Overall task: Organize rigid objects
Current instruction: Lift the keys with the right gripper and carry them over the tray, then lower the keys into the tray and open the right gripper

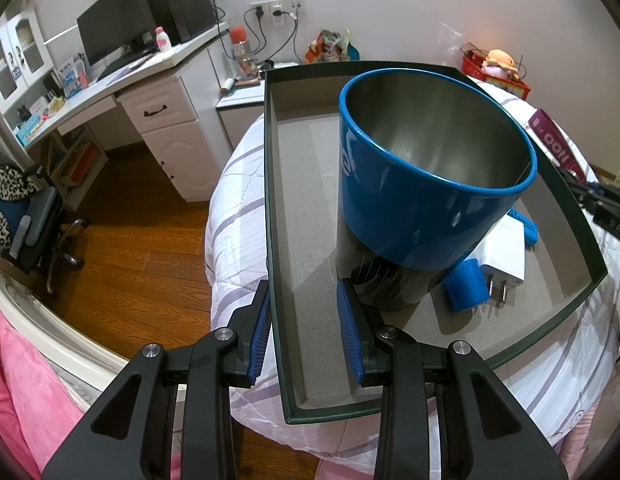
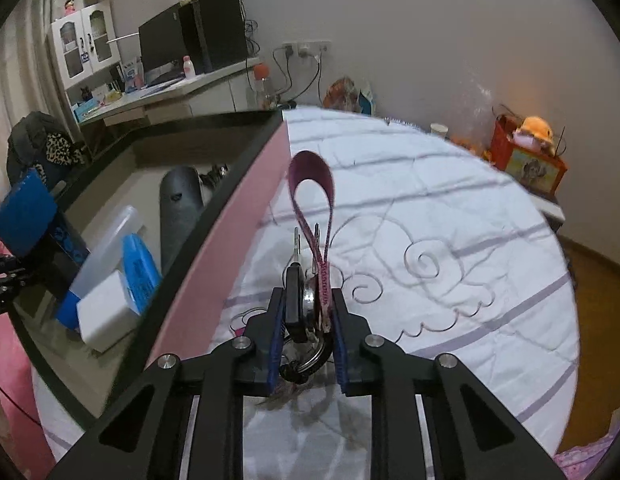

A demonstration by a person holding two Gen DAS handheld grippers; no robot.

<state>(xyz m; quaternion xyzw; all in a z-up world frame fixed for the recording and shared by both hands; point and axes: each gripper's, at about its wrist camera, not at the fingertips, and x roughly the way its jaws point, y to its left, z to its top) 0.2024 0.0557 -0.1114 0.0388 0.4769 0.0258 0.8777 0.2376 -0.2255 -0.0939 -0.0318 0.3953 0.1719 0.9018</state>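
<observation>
Right gripper [image 2: 306, 316], clamped on the key bunch [image 2: 310, 292], must swing toward the ten-o'clock box [image 2: 246, 184]; left gripper [image 1: 306, 328] straddles its wall, open.

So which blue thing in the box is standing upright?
The big blue cup, steel-lined mouth facing up; the small blue cylinder beside it lies tipped over by the white plug adapter.

White quilted bed [image 2: 450, 248] with purple stripes, 1 dark-rimmed cardboard box [image 1: 276, 200] directly on it.
</observation>
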